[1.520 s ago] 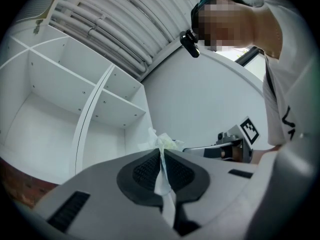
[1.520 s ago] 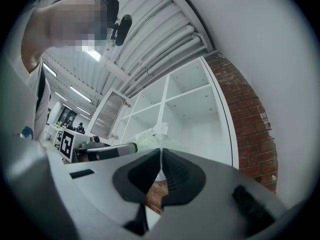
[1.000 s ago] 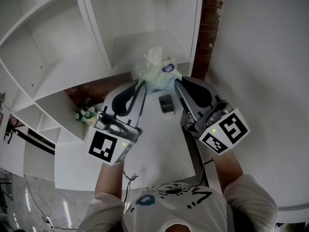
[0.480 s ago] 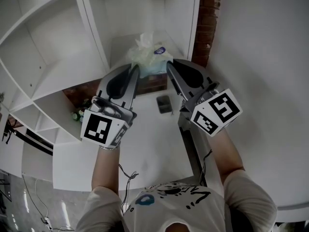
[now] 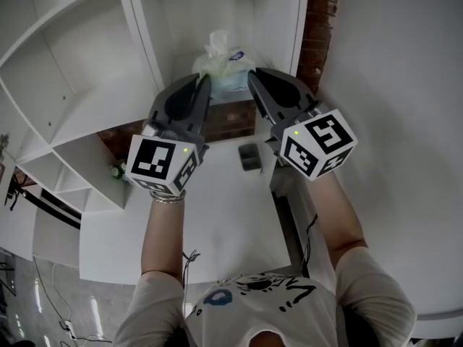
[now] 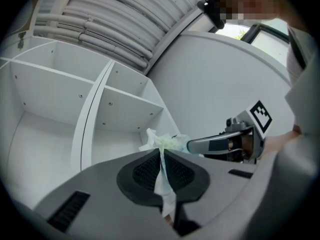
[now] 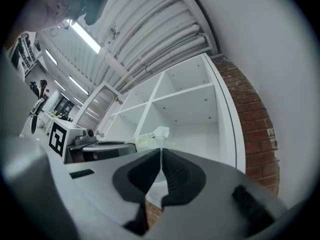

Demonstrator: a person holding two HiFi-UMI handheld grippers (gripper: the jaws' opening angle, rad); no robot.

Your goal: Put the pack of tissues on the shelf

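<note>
The soft pale-green, plastic-wrapped pack of tissues (image 5: 226,67) hangs at the upper centre of the head view, at the mouth of a cubby in the white panel shelf (image 5: 141,42). The left gripper (image 5: 207,85) and right gripper (image 5: 252,78) each have their jaws closed tight on a thin wrapper edge, probably to keep it level.

We see the pack of tissues (image 5: 223,67) wrapped in pale green film, with white tissue at its top and a small blue-purple mark on its right. The left gripper (image 5: 206,82) and right gripper (image 5: 252,78) are grey, with black cross-ribbed pads (image 6: 145,171). The left marker cube (image 5: 160,165) and right marker cube (image 5: 320,143) show black squares on white. The far shelf (image 5: 79,85) is plain white, the brick strip (image 5: 318,27) to its right red-brown, and the near table (image 5: 217,215) white.
</note>
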